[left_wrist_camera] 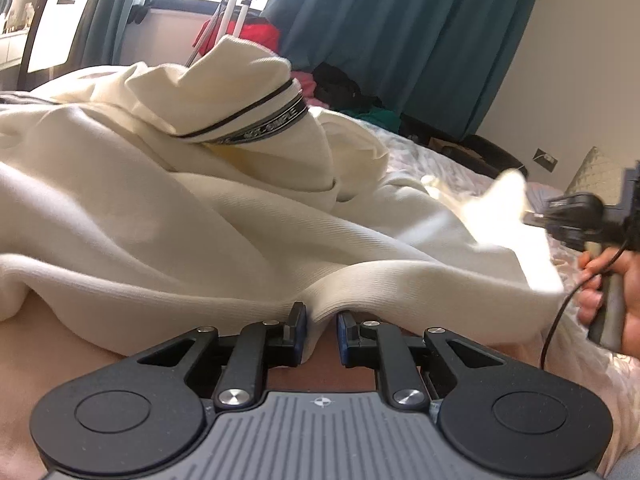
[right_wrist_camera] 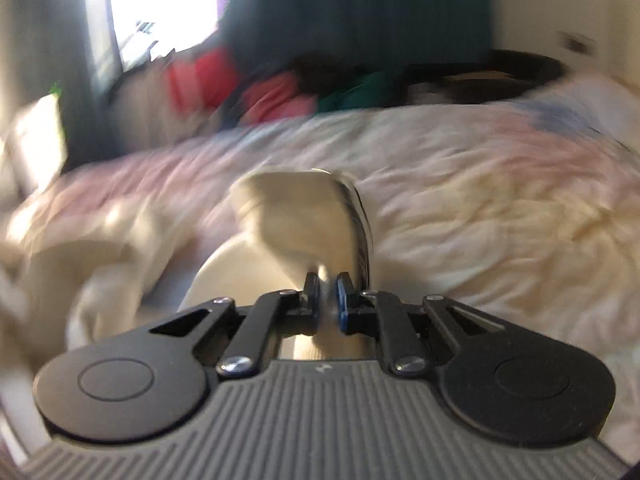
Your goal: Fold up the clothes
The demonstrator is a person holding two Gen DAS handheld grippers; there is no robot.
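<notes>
Left gripper (left_wrist_camera: 322, 326) jaws narrow, pinching a ribbed edge of the cream knitted sweater (left_wrist_camera: 168, 216). Right gripper (right_wrist_camera: 328, 296) jaws nearly closed on a fold of the same fabric, lifted. Sweater crumpled across the pale floral bedspread (right_wrist_camera: 480, 184), black-striped band (left_wrist_camera: 256, 120) uppermost.

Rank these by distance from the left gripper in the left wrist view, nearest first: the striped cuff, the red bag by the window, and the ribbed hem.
From the left gripper:
1. Ribbed hem, between its jaws.
2. Striped cuff, mid-bed, raised on the cream garment.
3. Red bag, beyond the bed under the window.
</notes>
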